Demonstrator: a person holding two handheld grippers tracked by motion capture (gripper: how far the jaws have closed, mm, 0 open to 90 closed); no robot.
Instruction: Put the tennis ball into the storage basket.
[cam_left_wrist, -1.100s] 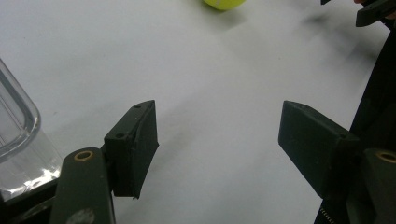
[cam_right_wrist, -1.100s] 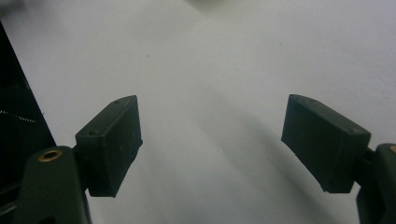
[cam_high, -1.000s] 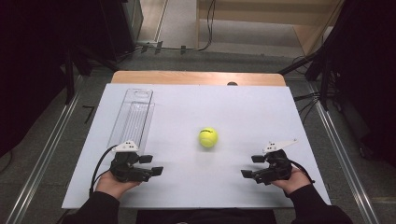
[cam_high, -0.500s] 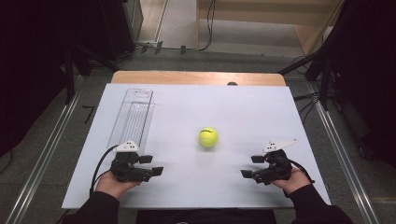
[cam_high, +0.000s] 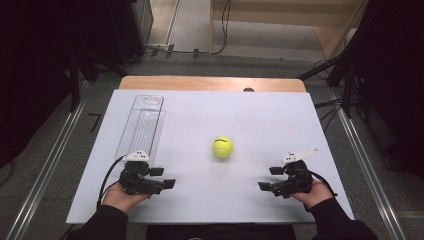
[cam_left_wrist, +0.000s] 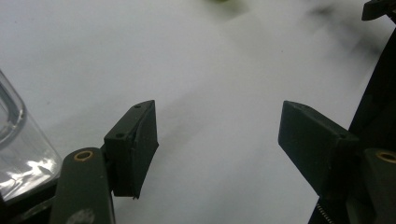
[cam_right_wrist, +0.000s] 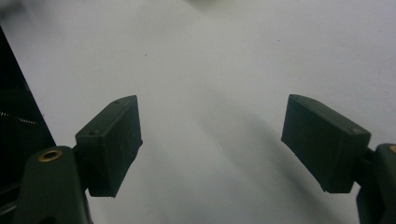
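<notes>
**Ball untouched, both grippers waiting at the near edge**

The yellow tennis ball (cam_high: 222, 147) sits alone near the middle of the white tabletop (cam_high: 260, 115), well apart from everything else. A clear plastic tube container (cam_high: 142, 127) lies on its side toward the far left, empty as far as can be seen. Nothing has been picked up yet; judging by the layout, the whole job of grasping the ball, and likely putting it in the container, is yet to be done.

The left gripper (cam_high: 162, 178) and the right gripper (cam_high: 270, 178) rest low at the near edge, one on each side of the ball, each in a hand and pointing inward toward the other. In both gripper views the jaws stand apart with only bare tabletop between them.
</notes>
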